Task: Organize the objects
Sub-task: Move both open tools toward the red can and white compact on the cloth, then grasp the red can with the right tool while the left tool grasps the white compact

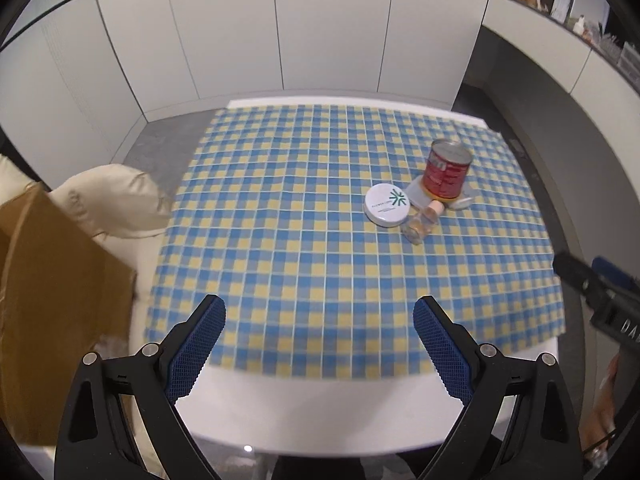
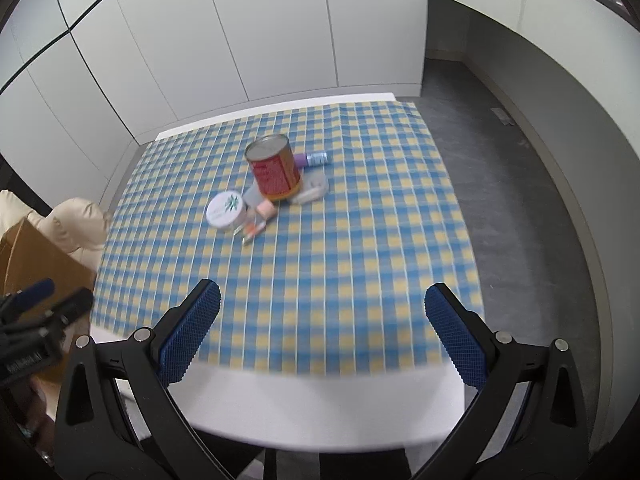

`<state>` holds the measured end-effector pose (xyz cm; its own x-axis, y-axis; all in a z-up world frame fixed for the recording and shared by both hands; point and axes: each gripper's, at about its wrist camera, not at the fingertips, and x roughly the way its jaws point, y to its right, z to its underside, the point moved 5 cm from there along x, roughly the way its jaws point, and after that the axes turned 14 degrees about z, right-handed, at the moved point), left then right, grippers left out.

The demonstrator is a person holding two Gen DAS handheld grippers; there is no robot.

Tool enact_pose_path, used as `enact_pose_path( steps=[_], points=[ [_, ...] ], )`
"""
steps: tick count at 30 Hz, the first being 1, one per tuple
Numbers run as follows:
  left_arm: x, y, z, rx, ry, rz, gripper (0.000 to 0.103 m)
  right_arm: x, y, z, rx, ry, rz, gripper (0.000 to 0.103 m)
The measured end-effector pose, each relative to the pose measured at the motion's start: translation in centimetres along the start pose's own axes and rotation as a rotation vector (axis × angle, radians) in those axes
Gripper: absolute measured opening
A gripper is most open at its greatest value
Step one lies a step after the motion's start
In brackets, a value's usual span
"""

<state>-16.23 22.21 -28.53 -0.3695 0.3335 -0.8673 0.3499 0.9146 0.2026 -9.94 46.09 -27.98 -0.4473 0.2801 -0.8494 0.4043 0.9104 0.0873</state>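
Red can (image 2: 276, 172) stands upright mid-cloth, in the far half, on a flat clear packet (image 2: 316, 186). Just left of it a round white tin (image 2: 227, 210) with a green logo lies flat. A small clear bottle (image 2: 260, 220) with a pink cap lies on its side in front of the can, touching the tin. A small purple-capped tube (image 2: 314, 158) lies behind the can, seen only from the right wrist. All are clustered on a blue-yellow checked cloth (image 2: 340, 260) covering most of a white worktop (image 2: 320, 408).

Left tool (image 1: 320, 320) has its jaws spread wide with nothing between them, over the near cloth edge, well short of the cluster. Right tool (image 2: 322, 312) is likewise wide apart and empty, over the near edge.

Brown cardboard box (image 1: 48, 300) sits off the worktop's left side, with a cream cushion (image 1: 116, 200) beside it. White cabinet panels (image 1: 280, 32) stand behind. A grey floor (image 2: 520, 180) lies to the right. Frames are slightly blurred.
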Motion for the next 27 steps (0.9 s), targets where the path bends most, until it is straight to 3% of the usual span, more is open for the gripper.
enact_pose_path(
  steps=[7,15,21,23,27],
  points=[
    [7.2,-0.4,-2.1,-0.02,-0.061,0.015,0.095,6.9,-3.5,-3.9,-0.024,0.011,-0.03,0.103],
    [11.6,-0.1,-3.9,-0.02,-0.078,0.042,0.095,13.5,-7.1,-8.2,-0.004,0.04,0.04,0.101],
    [14.3,0.3,-5.0,0.003,-0.094,0.075,0.095,15.8,-8.5,-9.1,-0.038,0.054,0.046,0.075],
    [14.9,0.6,-5.0,0.005,-0.102,0.08,0.095,16.7,-9.3,-9.2,-0.064,0.042,0.029,0.059],
    [15.5,1.3,-5.4,-0.003,-0.104,0.098,0.095,16.9,-8.9,-9.4,-0.07,0.039,0.017,0.058]
  ],
)
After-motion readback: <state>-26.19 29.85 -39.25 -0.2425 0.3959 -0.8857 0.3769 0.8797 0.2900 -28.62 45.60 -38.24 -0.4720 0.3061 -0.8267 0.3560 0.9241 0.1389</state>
